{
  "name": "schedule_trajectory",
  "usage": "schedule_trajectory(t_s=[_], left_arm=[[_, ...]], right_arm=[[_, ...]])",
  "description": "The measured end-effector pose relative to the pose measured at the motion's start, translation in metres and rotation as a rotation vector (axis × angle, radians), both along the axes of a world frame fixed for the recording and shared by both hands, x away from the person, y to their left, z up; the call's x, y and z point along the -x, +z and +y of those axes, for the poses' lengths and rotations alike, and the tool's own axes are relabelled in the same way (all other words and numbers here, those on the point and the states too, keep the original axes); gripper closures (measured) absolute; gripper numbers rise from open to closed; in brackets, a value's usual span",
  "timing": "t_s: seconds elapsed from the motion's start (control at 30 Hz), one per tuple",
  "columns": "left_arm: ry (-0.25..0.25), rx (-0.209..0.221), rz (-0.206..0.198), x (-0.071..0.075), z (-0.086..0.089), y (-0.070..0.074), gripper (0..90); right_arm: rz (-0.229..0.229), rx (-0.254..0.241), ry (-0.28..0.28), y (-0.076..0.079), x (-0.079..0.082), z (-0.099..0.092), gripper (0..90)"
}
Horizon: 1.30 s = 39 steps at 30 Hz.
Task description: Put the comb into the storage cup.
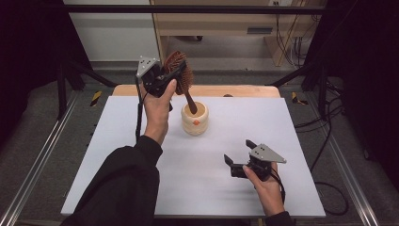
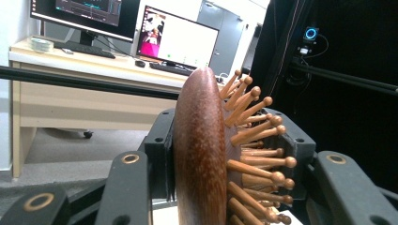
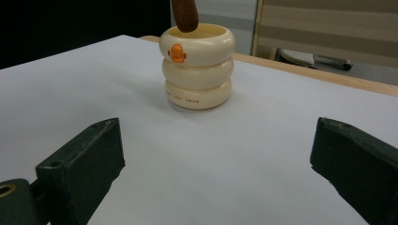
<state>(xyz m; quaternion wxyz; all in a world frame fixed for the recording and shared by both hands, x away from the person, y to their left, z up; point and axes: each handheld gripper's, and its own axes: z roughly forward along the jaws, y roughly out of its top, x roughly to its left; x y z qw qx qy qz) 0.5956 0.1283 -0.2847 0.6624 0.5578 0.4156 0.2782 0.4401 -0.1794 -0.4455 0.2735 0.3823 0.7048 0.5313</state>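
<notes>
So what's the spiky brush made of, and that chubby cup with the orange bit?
The brush looks like polished reddish-brown wood: you can see speckled grain, a soft shine and paler wooden pegs with round tips. The cup is smooth, cream and slightly glossy, so glazed ceramic or plastic; I can't tell which.

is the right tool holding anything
No, the right tool rests open on the white table with nothing between its jaws.
</notes>
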Motion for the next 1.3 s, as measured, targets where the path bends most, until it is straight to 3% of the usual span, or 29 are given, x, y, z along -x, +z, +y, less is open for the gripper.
schedule_trajectory(t_s=[0.4,1.3], left_arm=[[-0.004,-0.032,0.000,-0.005,-0.013,-0.009,49.9],[-0.003,-0.073,0.003,-0.010,-0.020,-0.017,49.9]], right_arm=[[0.001,-0.001,-0.001,0.000,0.000,0.000,3.5],[0.003,-0.009,-0.005,0.000,0.000,-0.001,3.5]])
